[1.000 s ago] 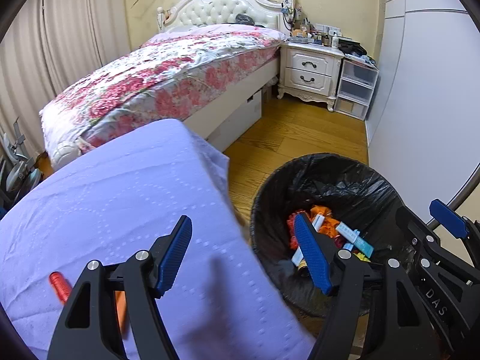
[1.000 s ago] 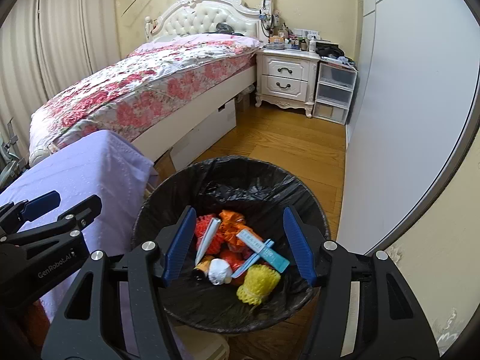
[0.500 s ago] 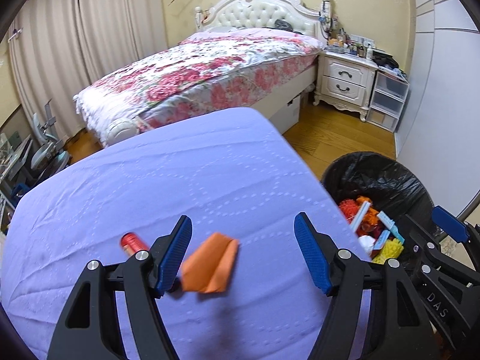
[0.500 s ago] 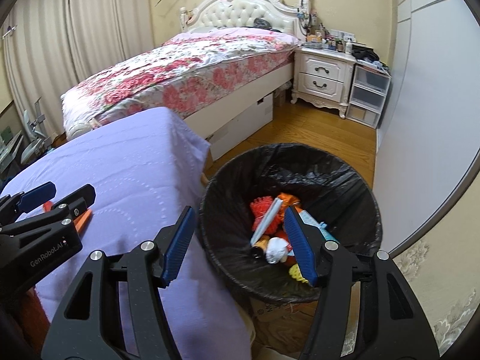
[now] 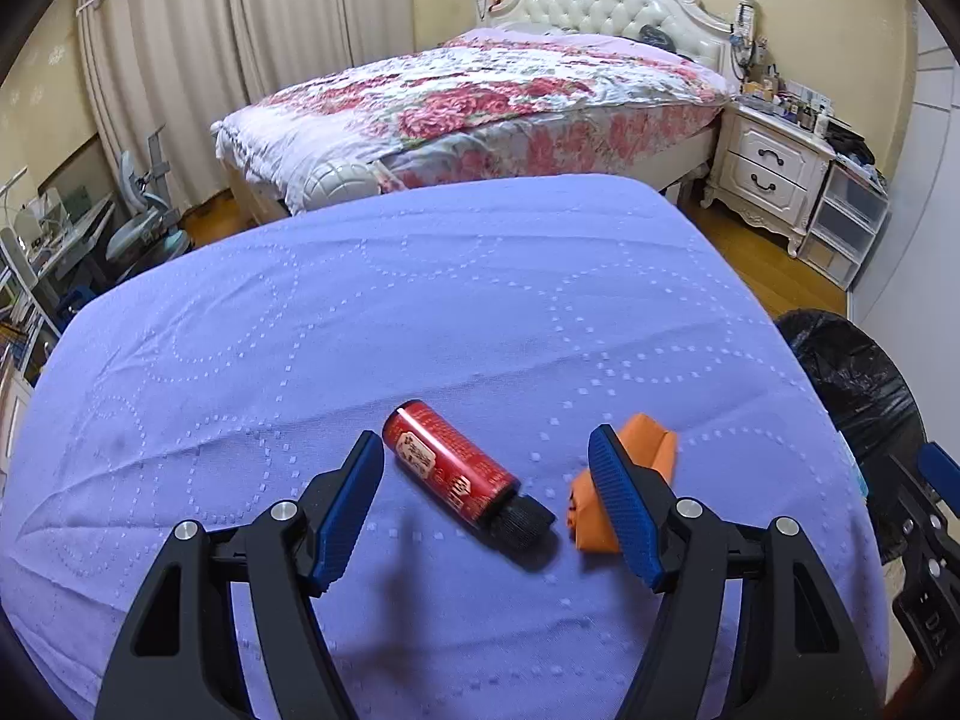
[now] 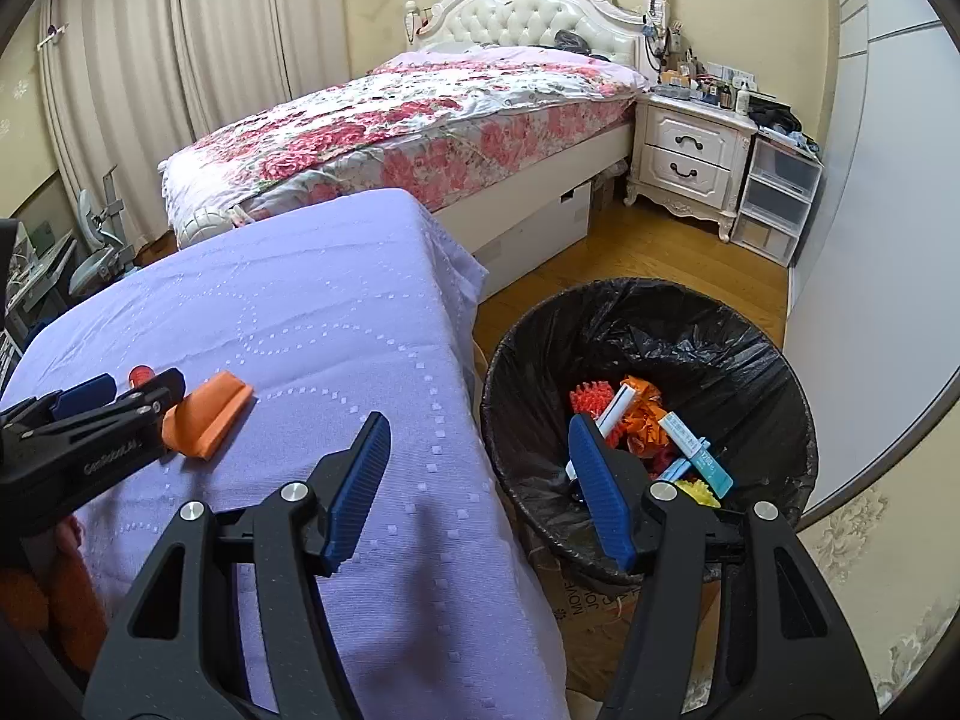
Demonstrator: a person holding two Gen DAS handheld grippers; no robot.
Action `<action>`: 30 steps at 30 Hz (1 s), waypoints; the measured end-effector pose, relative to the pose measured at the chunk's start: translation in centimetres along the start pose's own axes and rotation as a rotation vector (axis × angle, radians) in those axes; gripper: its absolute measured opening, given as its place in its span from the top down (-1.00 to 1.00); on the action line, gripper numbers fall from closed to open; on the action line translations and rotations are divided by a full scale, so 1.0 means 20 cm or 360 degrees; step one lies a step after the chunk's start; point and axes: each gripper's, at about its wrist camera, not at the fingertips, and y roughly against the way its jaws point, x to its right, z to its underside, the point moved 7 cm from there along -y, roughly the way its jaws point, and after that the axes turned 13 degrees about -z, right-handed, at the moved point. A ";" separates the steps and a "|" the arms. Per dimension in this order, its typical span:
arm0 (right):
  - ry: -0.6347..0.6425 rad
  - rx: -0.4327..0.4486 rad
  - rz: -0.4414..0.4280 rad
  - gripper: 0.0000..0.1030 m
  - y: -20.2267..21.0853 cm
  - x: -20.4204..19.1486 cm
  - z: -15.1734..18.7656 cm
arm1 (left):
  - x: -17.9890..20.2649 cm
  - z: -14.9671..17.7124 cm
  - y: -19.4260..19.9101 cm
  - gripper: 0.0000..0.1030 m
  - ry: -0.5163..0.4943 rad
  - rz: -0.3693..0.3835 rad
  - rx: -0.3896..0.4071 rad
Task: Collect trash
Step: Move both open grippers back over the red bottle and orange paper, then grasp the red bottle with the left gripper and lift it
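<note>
A red bottle with a black cap lies on the purple-clothed table, between the fingers of my open left gripper. An orange wrapper lies just right of it, partly behind the right finger; it also shows in the right wrist view. My right gripper is open and empty, above the table's right edge and the black-lined trash bin, which holds several pieces of trash.
A bed with a floral quilt stands beyond the table. A white nightstand and plastic drawers stand at the back right. Wooden floor lies between bed and bin. A white wall runs along the right.
My left gripper swung left from the bin to over the table and now frames the red bottle. My right gripper also shifted left, from over the bin to the table's edge.
</note>
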 end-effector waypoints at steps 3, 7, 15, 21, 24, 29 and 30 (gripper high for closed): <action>0.0002 -0.0013 -0.0010 -0.17 -0.01 -0.01 0.01 | -0.02 0.01 -0.04 -0.34 0.0009 -0.0006 -0.0031; 0.0013 -0.0025 -0.0028 -0.17 -0.03 -0.04 0.02 | -0.07 0.07 -0.07 -0.34 0.0015 0.0023 -0.0083; 0.0024 -0.0047 -0.0059 -0.18 -0.06 -0.07 0.03 | -0.15 0.14 -0.07 -0.31 0.0044 0.0075 -0.0119; 0.0038 -0.0060 -0.0063 -0.18 -0.07 -0.10 0.04 | -0.14 0.09 -0.09 -0.28 0.0015 0.0081 -0.0092; 0.0042 -0.0062 -0.0068 -0.18 -0.07 -0.11 0.03 | -0.12 0.07 -0.11 -0.11 -0.0011 0.0084 -0.0089; 0.0061 -0.0071 -0.0077 -0.18 -0.09 -0.13 0.03 | -0.10 0.07 -0.10 0.52 -0.0066 0.0102 -0.0043; 0.0064 -0.0074 -0.0079 -0.18 -0.09 -0.14 0.03 | -0.10 0.07 -0.10 0.52 -0.0079 0.0104 -0.0035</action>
